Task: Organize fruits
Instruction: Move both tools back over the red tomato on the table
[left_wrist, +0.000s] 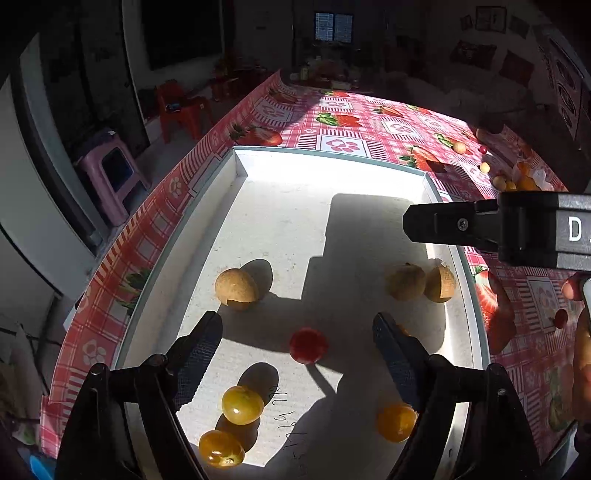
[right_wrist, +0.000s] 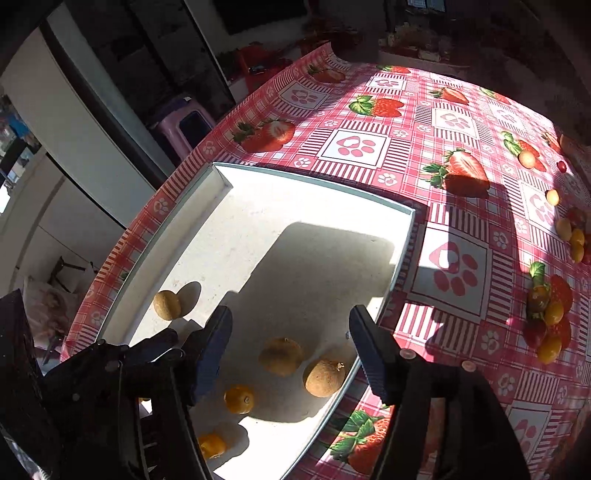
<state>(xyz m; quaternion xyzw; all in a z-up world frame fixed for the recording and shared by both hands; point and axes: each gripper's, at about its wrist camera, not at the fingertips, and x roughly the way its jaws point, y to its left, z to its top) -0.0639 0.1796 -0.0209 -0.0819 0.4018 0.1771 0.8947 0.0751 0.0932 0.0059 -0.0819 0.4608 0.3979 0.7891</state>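
A white tray (left_wrist: 332, 166) lies on the strawberry tablecloth. In it are three brown longans (left_wrist: 236, 290), (left_wrist: 405, 281), (left_wrist: 439, 283), a red cherry tomato (left_wrist: 308, 346) and three yellow tomatoes (left_wrist: 242, 404), (left_wrist: 221, 448), (left_wrist: 396, 422). My left gripper (left_wrist: 297, 332) is open and empty, just above the red tomato. My right gripper (right_wrist: 290, 325) is open and empty above the tray's right side, over two longans (right_wrist: 280, 356), (right_wrist: 325, 377); its finger also shows in the left wrist view (left_wrist: 443, 223).
Loose fruits lie on the cloth to the right: a cluster of yellow and red tomatoes (right_wrist: 550, 325) and more small fruits (right_wrist: 572, 236) near the far right edge. The table's left edge (left_wrist: 122, 258) drops off to stools (left_wrist: 110, 173) below.
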